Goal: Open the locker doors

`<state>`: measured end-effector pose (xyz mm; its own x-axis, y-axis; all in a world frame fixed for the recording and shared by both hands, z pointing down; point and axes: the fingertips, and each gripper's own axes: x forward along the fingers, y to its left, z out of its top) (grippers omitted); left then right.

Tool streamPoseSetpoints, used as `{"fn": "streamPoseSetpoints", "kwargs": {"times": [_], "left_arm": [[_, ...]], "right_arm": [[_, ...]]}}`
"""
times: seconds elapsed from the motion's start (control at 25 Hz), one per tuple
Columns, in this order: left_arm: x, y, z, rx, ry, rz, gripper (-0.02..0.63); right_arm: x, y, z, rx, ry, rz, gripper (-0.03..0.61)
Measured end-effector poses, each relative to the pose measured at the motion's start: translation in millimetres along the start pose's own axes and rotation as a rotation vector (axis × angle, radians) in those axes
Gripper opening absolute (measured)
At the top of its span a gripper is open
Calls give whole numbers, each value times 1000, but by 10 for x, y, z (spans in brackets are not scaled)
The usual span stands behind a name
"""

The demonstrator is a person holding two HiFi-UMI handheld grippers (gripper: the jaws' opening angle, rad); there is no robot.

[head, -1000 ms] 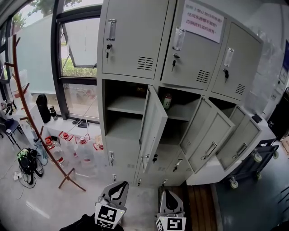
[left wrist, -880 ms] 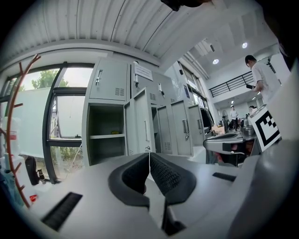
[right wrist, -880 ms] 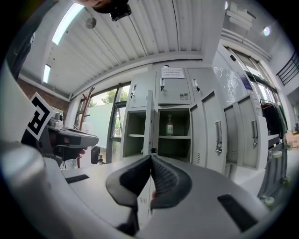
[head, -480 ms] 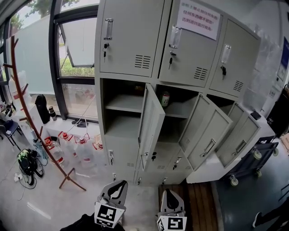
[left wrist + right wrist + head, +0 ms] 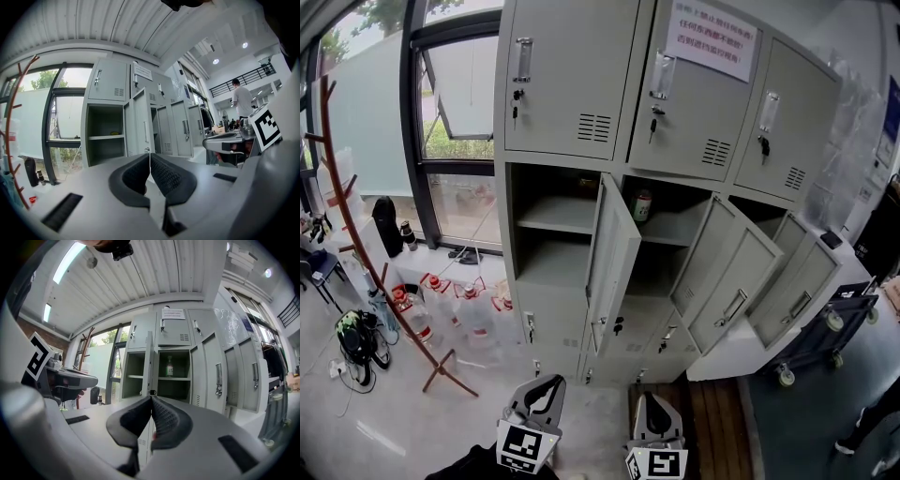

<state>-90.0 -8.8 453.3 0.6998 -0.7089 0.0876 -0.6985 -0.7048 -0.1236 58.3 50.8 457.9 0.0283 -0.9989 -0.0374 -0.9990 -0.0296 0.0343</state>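
Here, the lockers (image 5: 508, 234) stand partly opened: the 3 middle-row doors (image 5: 614, 267) hang swung out, with a bottle (image 5: 644, 207) showing on a shelf inside. The 3 top-row doors (image 5: 572, 80) are shut, keys in their locks. The bottom row (image 5: 546, 328), as far as it shows behind the open doors, looks shut too. Low in front of the lockers and well apart from them, the left gripper (image 5: 150, 157) and right gripper (image 5: 151, 399) point toward them. Each has its jaws pressed together on nothing. By this view, 1 row of 3 is done.
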Motion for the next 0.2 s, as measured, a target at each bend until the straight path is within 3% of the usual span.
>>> {"fn": "streamPoseSetpoints", "kwargs": {"times": [0.2], "left_arm": [[18, -3, 11, 4, -25, 0, 25]], "right_arm": [[-8, -13, -4, 0, 5, -3, 15]]}}
